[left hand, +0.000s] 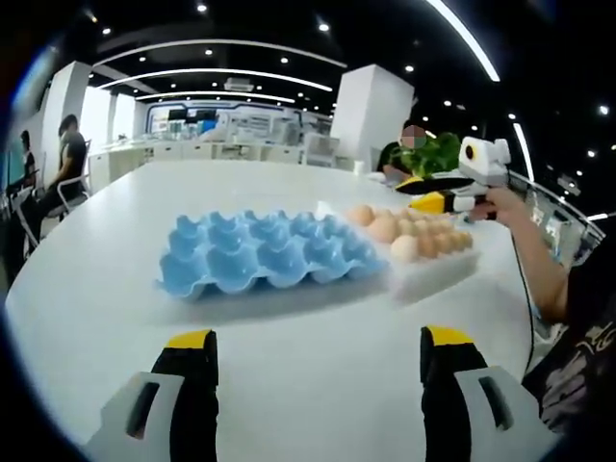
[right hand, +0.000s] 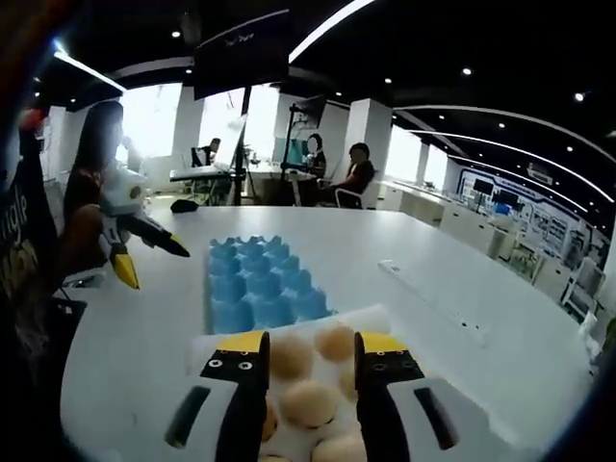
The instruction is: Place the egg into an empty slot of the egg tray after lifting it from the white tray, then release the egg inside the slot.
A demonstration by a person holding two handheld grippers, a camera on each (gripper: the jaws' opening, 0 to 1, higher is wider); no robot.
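White tabletop (left hand: 289, 385) spans the left gripper view, set in a large hall with dark ceiling and rows of ceiling lights. Left gripper (left hand: 318, 371) rises from the bottom edge with its jaws wide apart and nothing between them; it hangs over bare table, short of the trays. Blue egg tray (left hand: 265, 252) lies ahead at centre, every visible slot vacant. White tray (left hand: 433, 274) sits touching or just beside the blue tray's right edge and carries a cluster of eggs (left hand: 409, 231). Right gripper (left hand: 438, 197) enters from the right, held in a hand (left hand: 510, 204), its yellow-tipped jaws apart above the far end of the white tray. A seated person (left hand: 65, 164) is at far left, well apart from the work.

Right gripper view: the same table (right hand: 433, 289) runs back towards desks and seated people (right hand: 356, 173). Right gripper (right hand: 310, 351) stands over the white tray (right hand: 371, 318), jaws apart, with one egg (right hand: 291, 356) seen between the tips; whether the jaws touch it I cannot tell. Further eggs lie around it. Egg tray (right hand: 258, 284) lies just beyond, slots vacant. Left gripper (right hand: 144, 255) shows at left, jaws apart, above the table beside the blue tray.
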